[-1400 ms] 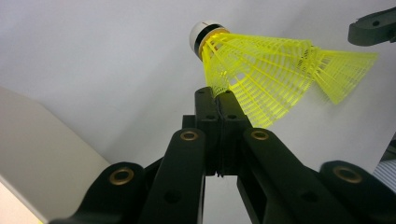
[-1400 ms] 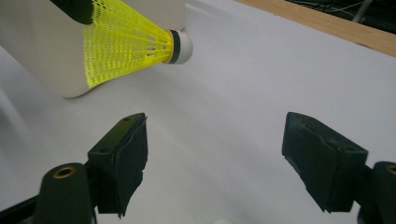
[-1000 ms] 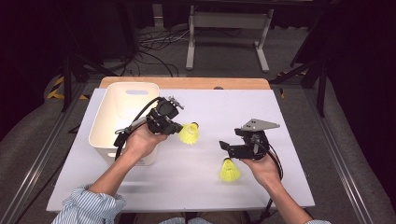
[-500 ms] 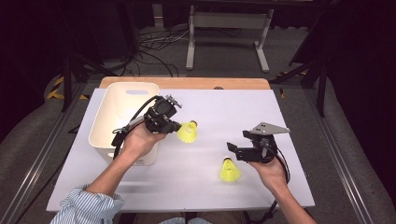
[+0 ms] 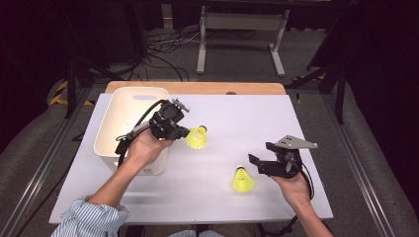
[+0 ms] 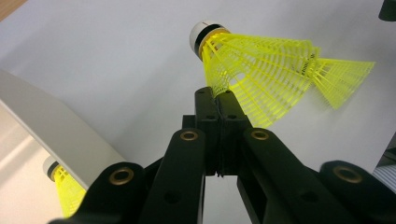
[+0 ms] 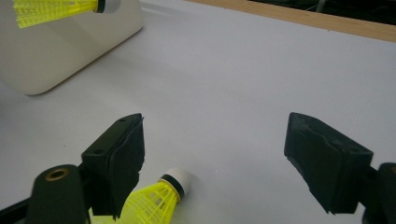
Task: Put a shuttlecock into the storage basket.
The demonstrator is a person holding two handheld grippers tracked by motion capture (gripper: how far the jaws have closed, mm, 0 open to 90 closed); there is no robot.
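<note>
Left claw (image 5: 184, 132) was raised at mid-left, forearm angled in from the lower left, jaws clamped tight together, while the right claw (image 5: 258, 162) sat low at the right, pointing left, jaws wide apart and having just been opening.

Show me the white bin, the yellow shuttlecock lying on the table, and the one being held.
white bin (image 5: 109, 129), high view, left wall.
lying shuttlecock (image 5: 243, 181), high view, yellow skirt.
held shuttlecock (image 6: 261, 60), left gripper view, yellow skirt.
</note>
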